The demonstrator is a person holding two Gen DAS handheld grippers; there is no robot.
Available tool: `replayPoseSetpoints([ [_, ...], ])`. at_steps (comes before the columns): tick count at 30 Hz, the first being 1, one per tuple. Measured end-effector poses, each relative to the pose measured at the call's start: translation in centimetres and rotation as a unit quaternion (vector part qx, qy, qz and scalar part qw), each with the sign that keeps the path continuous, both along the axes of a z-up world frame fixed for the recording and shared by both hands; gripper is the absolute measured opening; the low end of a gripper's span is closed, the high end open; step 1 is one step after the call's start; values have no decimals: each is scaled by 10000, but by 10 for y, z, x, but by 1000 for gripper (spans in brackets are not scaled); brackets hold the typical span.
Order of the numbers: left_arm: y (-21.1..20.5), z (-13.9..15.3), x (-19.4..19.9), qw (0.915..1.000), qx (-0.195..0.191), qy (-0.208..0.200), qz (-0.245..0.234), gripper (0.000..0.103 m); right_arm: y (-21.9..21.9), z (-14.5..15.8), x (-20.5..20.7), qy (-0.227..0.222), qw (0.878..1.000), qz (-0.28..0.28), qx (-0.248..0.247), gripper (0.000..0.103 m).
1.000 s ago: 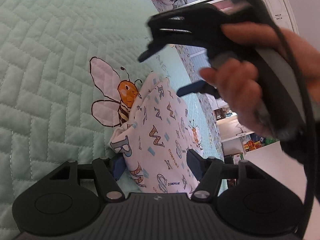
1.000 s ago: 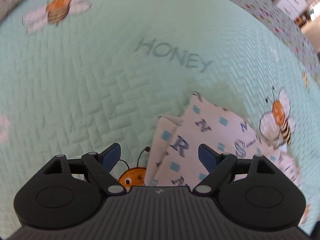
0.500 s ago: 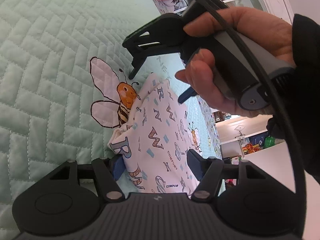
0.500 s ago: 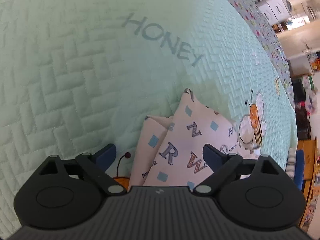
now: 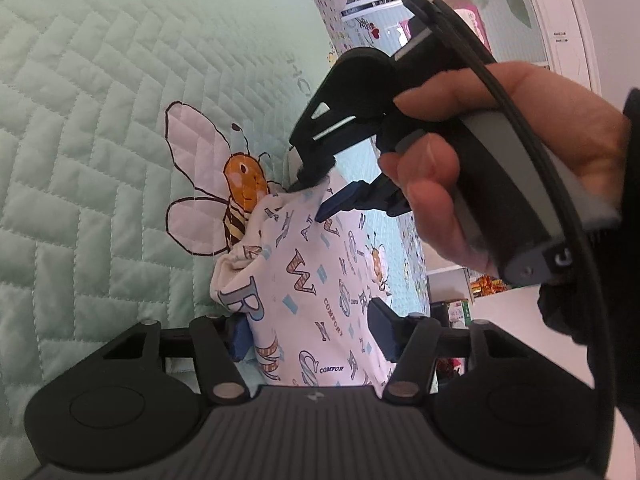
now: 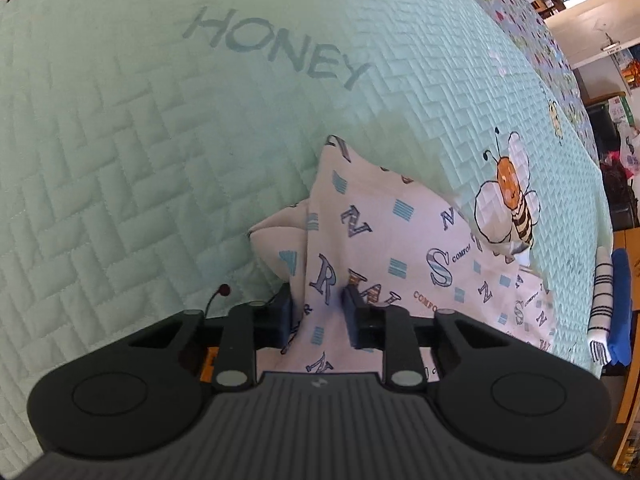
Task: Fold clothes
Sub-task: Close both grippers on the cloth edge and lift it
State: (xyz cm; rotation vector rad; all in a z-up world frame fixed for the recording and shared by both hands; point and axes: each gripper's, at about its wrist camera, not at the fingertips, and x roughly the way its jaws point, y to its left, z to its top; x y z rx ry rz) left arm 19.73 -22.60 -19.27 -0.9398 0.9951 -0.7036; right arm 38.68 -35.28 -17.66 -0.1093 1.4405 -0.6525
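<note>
A cream garment printed with letters [image 5: 316, 292] lies bunched on a mint quilted bedspread [image 5: 80, 120]. My left gripper [image 5: 312, 336] is open, its fingers either side of the near end of the cloth. My right gripper [image 6: 316, 312] is shut on a fold of the garment [image 6: 384, 240] at its far end. It also shows in the left wrist view [image 5: 316, 196], held by a hand, with its fingers pinching the cloth's far corner beside a printed bee [image 5: 240, 188].
The bedspread carries the word HONEY [image 6: 276, 52] and another bee print [image 6: 512, 196]. A striped and blue folded stack [image 6: 612, 304] lies at the right bed edge. Shelves and furniture [image 5: 460, 8] stand beyond the bed.
My right gripper came down onto the far end of the garment and closed on a fold, bunching it. My left gripper stayed open around the near end.
</note>
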Motion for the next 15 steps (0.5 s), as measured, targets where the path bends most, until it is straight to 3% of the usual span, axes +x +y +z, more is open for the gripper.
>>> replayPoseSetpoints([
  [5, -3, 0, 6, 9997, 77, 154, -165, 32, -5, 1, -4, -78, 9999, -23, 65, 16],
  [15, -4, 2, 5, 9995, 159, 154, -222, 23, -10, 3, -8, -216, 9996, -39, 194, 15],
])
